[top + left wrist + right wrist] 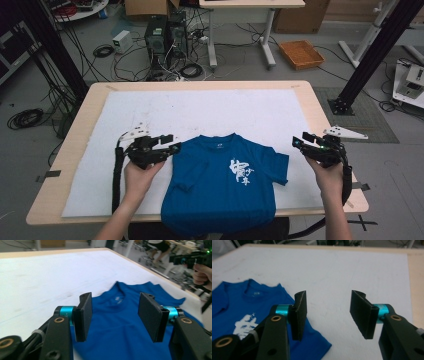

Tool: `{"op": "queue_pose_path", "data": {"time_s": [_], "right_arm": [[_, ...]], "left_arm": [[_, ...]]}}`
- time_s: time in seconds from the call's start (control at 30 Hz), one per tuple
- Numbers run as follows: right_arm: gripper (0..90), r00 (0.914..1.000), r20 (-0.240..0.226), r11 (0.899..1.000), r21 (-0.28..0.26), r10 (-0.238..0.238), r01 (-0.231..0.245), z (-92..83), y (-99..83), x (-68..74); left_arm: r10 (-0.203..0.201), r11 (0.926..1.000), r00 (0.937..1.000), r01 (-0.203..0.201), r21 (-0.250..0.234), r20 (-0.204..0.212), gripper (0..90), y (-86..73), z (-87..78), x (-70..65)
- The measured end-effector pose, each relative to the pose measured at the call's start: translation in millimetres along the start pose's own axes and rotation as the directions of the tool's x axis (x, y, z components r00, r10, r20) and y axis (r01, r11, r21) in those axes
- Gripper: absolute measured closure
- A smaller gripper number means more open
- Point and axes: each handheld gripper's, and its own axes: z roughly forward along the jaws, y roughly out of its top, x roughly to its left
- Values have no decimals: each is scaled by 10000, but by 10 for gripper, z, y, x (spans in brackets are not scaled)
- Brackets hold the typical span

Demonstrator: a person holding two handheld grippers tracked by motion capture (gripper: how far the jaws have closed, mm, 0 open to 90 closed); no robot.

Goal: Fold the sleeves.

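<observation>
High view — T-shirt (220, 185) between hand-held grippers.

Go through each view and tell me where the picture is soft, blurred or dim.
High view: evenly lit, a bit soft overall, the blue T-shirt readable. Left gripper view: the pads are crisp, while the T-shirt collar and the room behind smear. Right gripper view: dimmer, the white print and the white mat look soft.

- A lab or robotics workshop.
- Computer towers (165, 35) and tangled cables (105, 50) on the floor.
- Black frame posts (372, 55), cardboard boxes (145, 7), padded table (75, 135).
</observation>
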Motion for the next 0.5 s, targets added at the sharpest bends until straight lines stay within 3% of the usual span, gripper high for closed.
{"op": "queue_pose_path", "data": {"time_s": [0.03, 0.07, 0.13, 0.17, 0.23, 0.4, 0.5], "right_arm": [[526, 10000, 36, 9998, 180, -4, 3, 27, -27, -9], [548, 10000, 78, 9991, 433, -48, 44, 65, -65, -19], [579, 9998, 149, 9969, 785, -121, 109, 130, -124, -33], [592, 9998, 175, 9944, 1052, -113, 94, 177, -163, -45], [616, 9997, 235, 9907, 1358, -16, -16, 243, -223, -63], [633, 9998, 186, 9828, 1845, -8, -27, 342, -295, -93], [627, 9996, 103, 9749, 2207, 266, -282, 402, -340, -114]], "left_arm": [[0, 10000, 10000, 0, 0, 0, 442, 0, 0, 0], [-228, 9997, 9993, 224, -127, -302, 441, -63, -124, 101], [-358, 9991, 9985, 349, -232, -412, 442, -93, -176, 153], [-559, 9981, 9966, 542, -292, -611, 442, -125, -261, 241], [-546, 9981, 9951, 519, -344, -824, 442, -138, -322, 307], [-677, 9971, 9943, 645, -407, -826, 442, -165, -359, 381], [-614, 9980, 9953, 604, -159, -751, 442, -186, -320, 387]]}}
